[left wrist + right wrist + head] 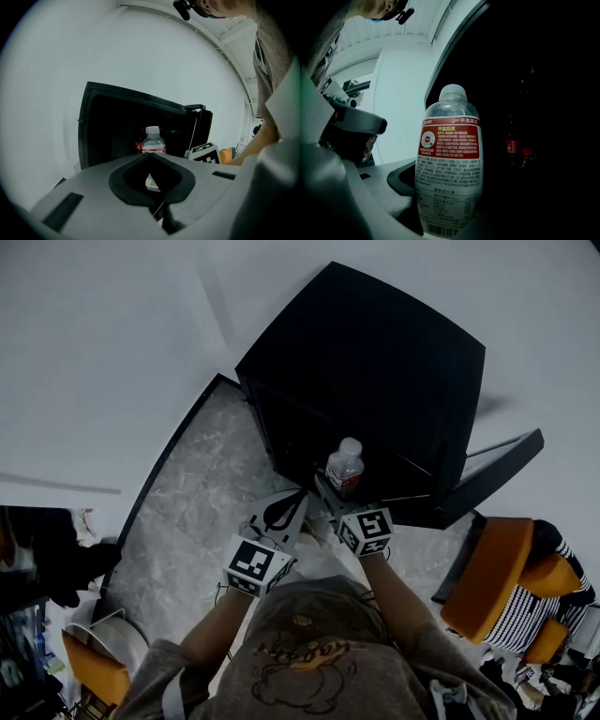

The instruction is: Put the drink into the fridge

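A clear drink bottle [345,465] with a white cap and a red label stands upright in my right gripper [335,491], which is shut on its lower body. It hangs just in front of the open black fridge [375,362]. In the right gripper view the bottle [449,159] fills the middle, gripped low by the right gripper [447,211], with the dark fridge interior [543,93] behind it. My left gripper [286,510] is shut and empty, just left of the bottle. The left gripper view shows the left gripper [151,157] with its tips together, and the bottle [153,143] and fridge [112,126] ahead.
The fridge door [492,470] hangs open to the right. Red-labelled bottles [513,145] stand inside the dark fridge. An orange chair [492,577] and a person in striped clothing [534,610] are at the right. Grey marbled floor [202,502] lies left of the fridge.
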The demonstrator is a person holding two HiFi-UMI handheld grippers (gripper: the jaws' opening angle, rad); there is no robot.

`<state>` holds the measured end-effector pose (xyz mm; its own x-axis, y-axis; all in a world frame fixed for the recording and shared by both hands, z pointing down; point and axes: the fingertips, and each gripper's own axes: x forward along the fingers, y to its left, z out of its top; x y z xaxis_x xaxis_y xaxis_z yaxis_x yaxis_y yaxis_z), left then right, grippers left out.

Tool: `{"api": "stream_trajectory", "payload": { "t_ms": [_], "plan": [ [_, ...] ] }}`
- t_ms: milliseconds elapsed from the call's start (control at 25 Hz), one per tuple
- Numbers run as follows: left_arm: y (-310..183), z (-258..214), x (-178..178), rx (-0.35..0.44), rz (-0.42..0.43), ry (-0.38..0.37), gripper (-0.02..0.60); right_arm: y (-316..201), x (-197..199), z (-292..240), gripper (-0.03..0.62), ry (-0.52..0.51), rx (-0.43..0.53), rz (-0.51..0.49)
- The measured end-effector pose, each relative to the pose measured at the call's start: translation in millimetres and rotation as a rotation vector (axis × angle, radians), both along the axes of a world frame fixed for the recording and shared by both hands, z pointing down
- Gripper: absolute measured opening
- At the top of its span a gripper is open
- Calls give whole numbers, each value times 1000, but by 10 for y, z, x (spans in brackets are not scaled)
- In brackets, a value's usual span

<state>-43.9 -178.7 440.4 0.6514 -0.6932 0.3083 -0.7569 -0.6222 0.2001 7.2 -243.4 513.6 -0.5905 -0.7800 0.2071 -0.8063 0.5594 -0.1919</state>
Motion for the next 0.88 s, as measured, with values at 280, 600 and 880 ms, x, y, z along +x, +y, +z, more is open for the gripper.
{"api": "stream_trajectory", "payload": {
  "t_ms": [280,600,880],
  "plan": [
    [27,169,30,-27,22,-3,5,-275,45,131,319,2,17,43],
    [36,292,63,-48,44,1,5,-518,20,312,319,9,24,55],
    [-5,401,35,-61,50,-2,5,-753,10,431,321,6,26,77]
  ]
}}
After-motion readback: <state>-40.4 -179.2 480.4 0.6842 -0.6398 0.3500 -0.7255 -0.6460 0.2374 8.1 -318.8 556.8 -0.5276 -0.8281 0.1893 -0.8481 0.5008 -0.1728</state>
